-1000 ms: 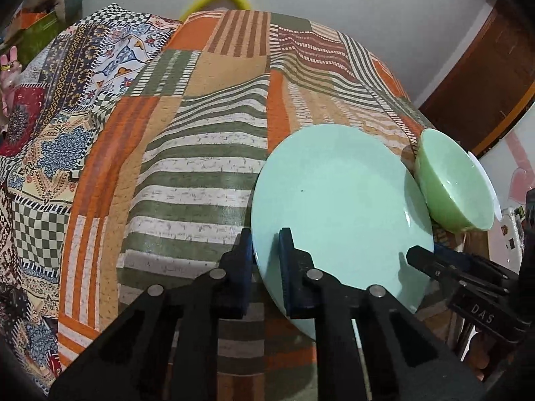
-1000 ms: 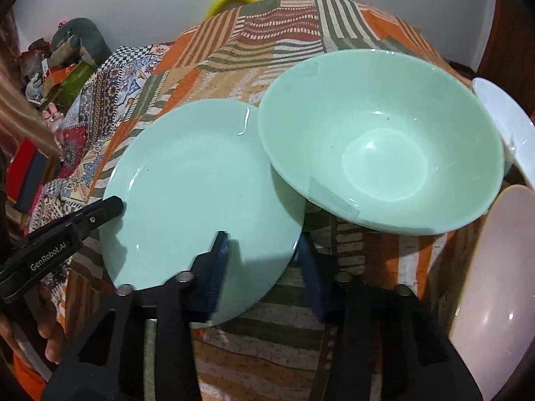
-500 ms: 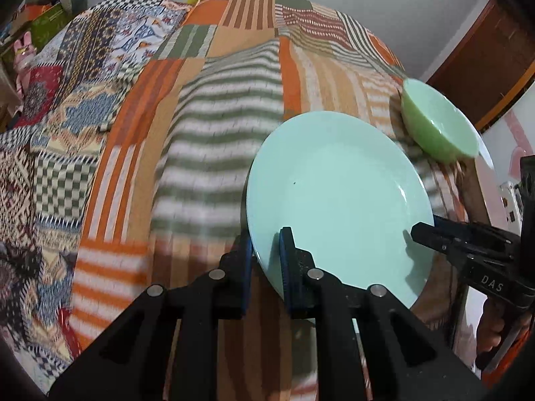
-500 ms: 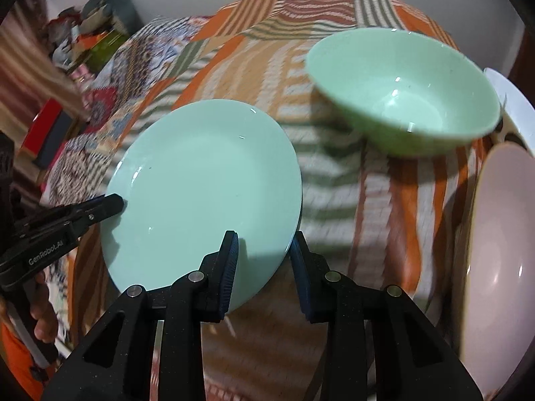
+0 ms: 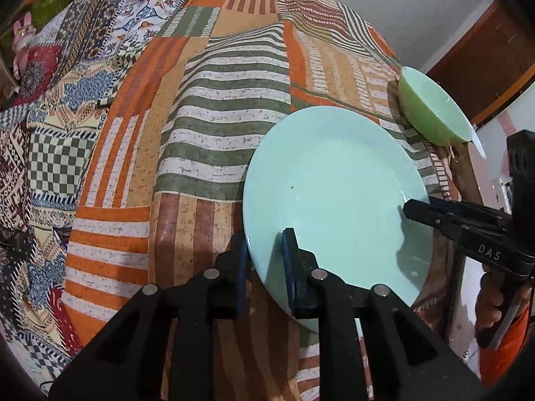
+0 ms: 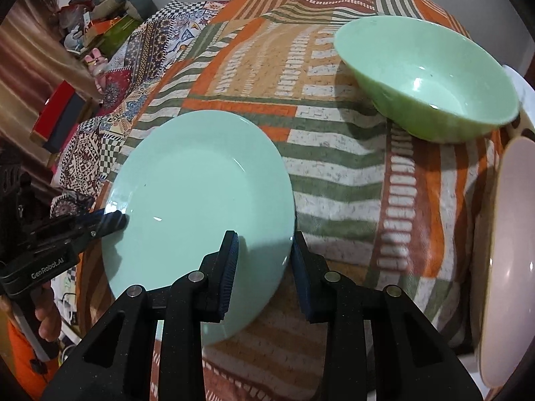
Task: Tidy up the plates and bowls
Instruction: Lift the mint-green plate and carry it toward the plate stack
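A pale green plate (image 5: pixel 334 193) (image 6: pixel 200 183) lies low over the patchwork quilt. My left gripper (image 5: pixel 264 260) straddles its left rim, one pad under and one on top. It still touches the rim while its jaws are opening a little; in the right wrist view the left gripper (image 6: pixel 113 222) sits at the plate's left edge. My right gripper (image 6: pixel 262 260) straddles the near right rim with its jaws closing, and a gap shows at the pads. In the left wrist view the right gripper (image 5: pixel 409 209) reaches the plate's right edge. A green bowl (image 6: pixel 431 77) (image 5: pixel 431 110) stands apart, at the back right.
A pink plate (image 6: pixel 508 250) stands at the right edge, with a white plate (image 6: pixel 521 90) behind the bowl. The quilt (image 5: pixel 217 140) covers a bed. Boxes and toys (image 6: pixel 67 117) crowd the far left. A brown door (image 5: pixel 485 53) is at the right.
The plate has moved left and nearer, away from the bowl it was beside. The right jaws have narrowed around its rim. The left jaws have widened slightly.
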`<act>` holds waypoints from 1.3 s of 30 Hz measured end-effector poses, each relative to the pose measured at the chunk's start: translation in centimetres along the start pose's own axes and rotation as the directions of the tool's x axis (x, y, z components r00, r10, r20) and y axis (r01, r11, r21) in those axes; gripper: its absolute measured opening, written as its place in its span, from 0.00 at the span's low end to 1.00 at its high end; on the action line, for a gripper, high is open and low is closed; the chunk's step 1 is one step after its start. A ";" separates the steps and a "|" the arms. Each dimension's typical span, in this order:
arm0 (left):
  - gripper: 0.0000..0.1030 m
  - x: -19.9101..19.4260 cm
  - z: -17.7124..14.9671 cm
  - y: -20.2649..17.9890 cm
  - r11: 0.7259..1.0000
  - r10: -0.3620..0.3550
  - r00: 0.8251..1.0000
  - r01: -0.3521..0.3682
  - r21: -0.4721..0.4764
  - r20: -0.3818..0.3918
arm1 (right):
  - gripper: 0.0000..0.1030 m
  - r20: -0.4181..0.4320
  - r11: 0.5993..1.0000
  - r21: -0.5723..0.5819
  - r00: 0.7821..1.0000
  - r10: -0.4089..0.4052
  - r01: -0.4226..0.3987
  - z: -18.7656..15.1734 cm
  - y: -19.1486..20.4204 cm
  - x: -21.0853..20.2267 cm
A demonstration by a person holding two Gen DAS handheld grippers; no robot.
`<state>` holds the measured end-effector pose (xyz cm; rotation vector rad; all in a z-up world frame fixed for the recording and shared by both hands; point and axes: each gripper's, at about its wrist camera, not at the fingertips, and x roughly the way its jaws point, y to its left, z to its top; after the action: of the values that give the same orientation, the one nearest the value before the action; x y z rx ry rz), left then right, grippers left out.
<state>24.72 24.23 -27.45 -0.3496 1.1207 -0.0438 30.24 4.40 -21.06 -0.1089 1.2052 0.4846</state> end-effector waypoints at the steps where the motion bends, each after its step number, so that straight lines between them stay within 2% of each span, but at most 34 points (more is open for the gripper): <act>1: 0.18 -0.1 -0.1 -0.2 1.000 0.010 1.000 -0.010 0.008 0.005 | 0.24 0.005 1.000 -0.008 1.000 -0.010 0.010 -0.5 -0.1 -0.4; 3: 0.18 -0.3 -0.3 -0.5 1.000 0.024 1.000 -0.024 0.014 0.009 | 0.19 0.010 1.000 -0.019 1.000 -0.025 0.025 -0.7 0.0 -0.5; 11: 0.18 -3.8 -1.3 -3.0 0.997 0.055 0.995 -0.059 0.055 0.082 | 0.18 0.067 1.000 -0.015 0.998 -0.006 0.007 -1.7 -0.4 -3.2; 26: 0.18 -12.9 -4.7 -9.6 0.994 0.007 0.976 -0.031 0.108 0.216 | 0.18 0.259 1.000 -0.020 0.966 0.005 0.000 -5.9 -0.9 -12.6; 39: 0.18 -16.0 -8.4 -15.5 0.982 -0.016 0.969 -0.031 0.186 0.246 | 0.18 0.339 1.000 0.017 0.941 -0.005 -0.001 -10.6 -3.3 -17.0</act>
<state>12.39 10.78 -12.16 -0.1750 0.8629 -0.0972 17.76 -7.22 -9.94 -0.0100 0.8704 0.4697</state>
